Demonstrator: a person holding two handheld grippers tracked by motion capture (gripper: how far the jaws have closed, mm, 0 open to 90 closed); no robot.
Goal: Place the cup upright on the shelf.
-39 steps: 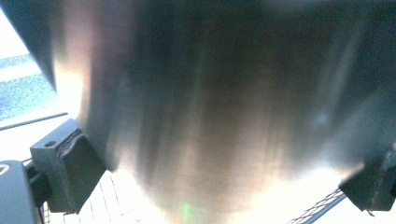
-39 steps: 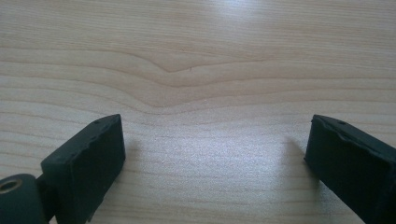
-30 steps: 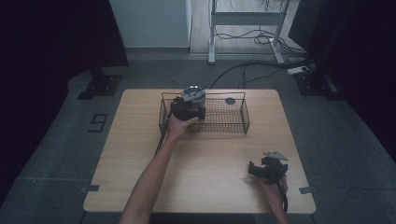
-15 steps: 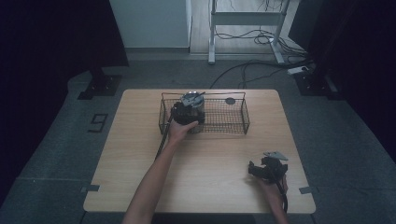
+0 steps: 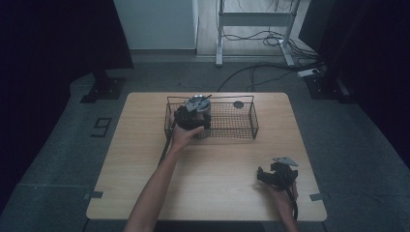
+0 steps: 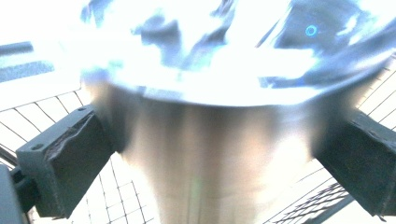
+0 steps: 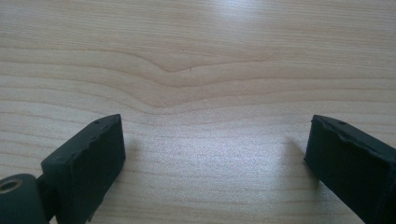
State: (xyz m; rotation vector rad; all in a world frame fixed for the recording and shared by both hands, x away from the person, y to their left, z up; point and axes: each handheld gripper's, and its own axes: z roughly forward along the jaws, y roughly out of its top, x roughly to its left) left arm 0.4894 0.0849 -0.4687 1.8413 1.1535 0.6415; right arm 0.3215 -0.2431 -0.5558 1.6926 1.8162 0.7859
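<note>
Little shifted since earlier frame; left gripper (image 5: 192, 117) kept at wire basket (image 5: 241, 130) left end; metal cup (image 6: 215, 140) held between its jaws, inside basket; placing step judged in hand; release, then withdrawal called for; right gripper (image 5: 276, 175) idle, jaws wide over bare surface (image 7: 196, 70).

Your left gripper (image 6: 205, 154) has matt black pads (image 6: 70, 163), rough and chipped at the edges, against a cup (image 6: 205, 154) of brushed metal that shines with bright, blurred reflections. The basket (image 5: 244, 125) around it is thin dark wire mesh. Under your right gripper (image 7: 215, 158), whose pads (image 7: 91, 163) are the same worn matt black, the bench (image 7: 196, 56) is pale wood with a smooth, slightly satin finish and clear grain.
</note>
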